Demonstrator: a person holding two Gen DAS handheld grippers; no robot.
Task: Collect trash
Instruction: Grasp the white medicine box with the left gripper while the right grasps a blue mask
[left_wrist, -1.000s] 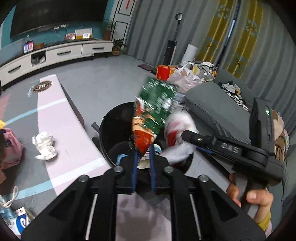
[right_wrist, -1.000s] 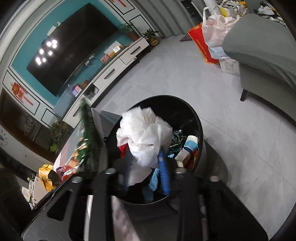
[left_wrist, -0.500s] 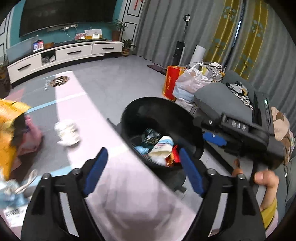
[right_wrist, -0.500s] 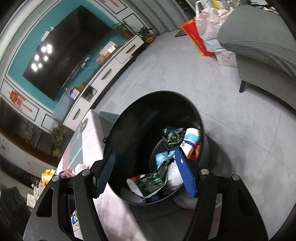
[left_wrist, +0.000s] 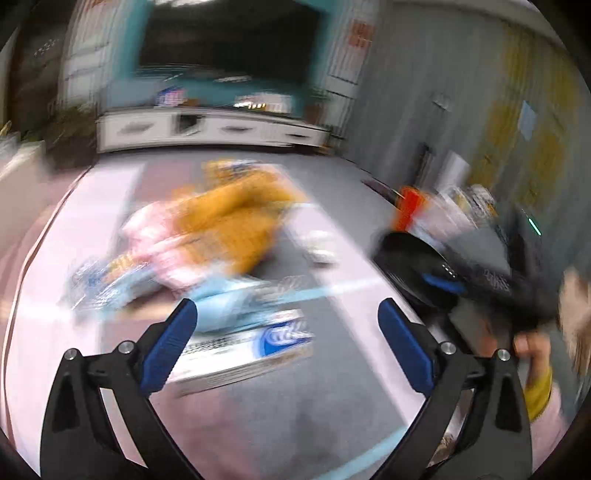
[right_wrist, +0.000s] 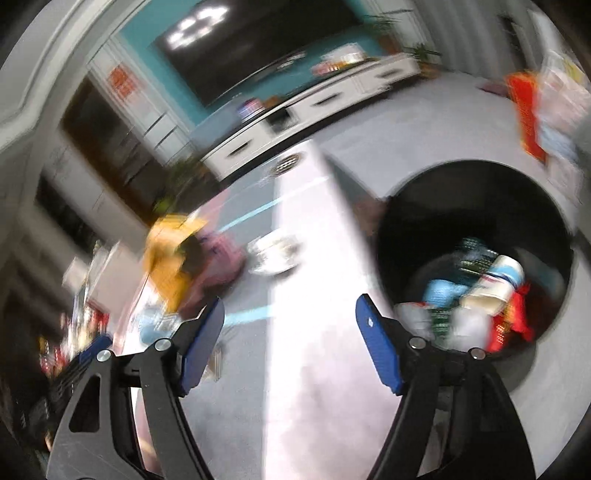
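Note:
Both views are blurred by motion. My left gripper (left_wrist: 286, 310) hangs over the table, its jaws still opening and nothing between them. Ahead of it lie a white and blue box (left_wrist: 251, 347), a light blue wrapper (left_wrist: 221, 302), a pink bag (left_wrist: 162, 243) and a yellow bag (left_wrist: 236, 221). My right gripper (right_wrist: 290, 306) also has its jaws opening and empty, above the pale table (right_wrist: 314, 258). The black bin (right_wrist: 476, 251) stands to its right, holding a paper cup (right_wrist: 495, 284), wrappers and a white bag. A crumpled white tissue (right_wrist: 275, 253) lies on the table ahead.
A white TV cabinet (left_wrist: 207, 127) and dark screen line the far wall. A red bag (right_wrist: 526, 110) and plastic bags sit on the grey floor near the sofa. A person's hand (left_wrist: 532, 347) holds the other gripper at the right in the left wrist view.
Both grippers let go of their trash, a green and red wrapper and a white bag, into the bin, opened wide, and swung left from the bin toward the table's litter.

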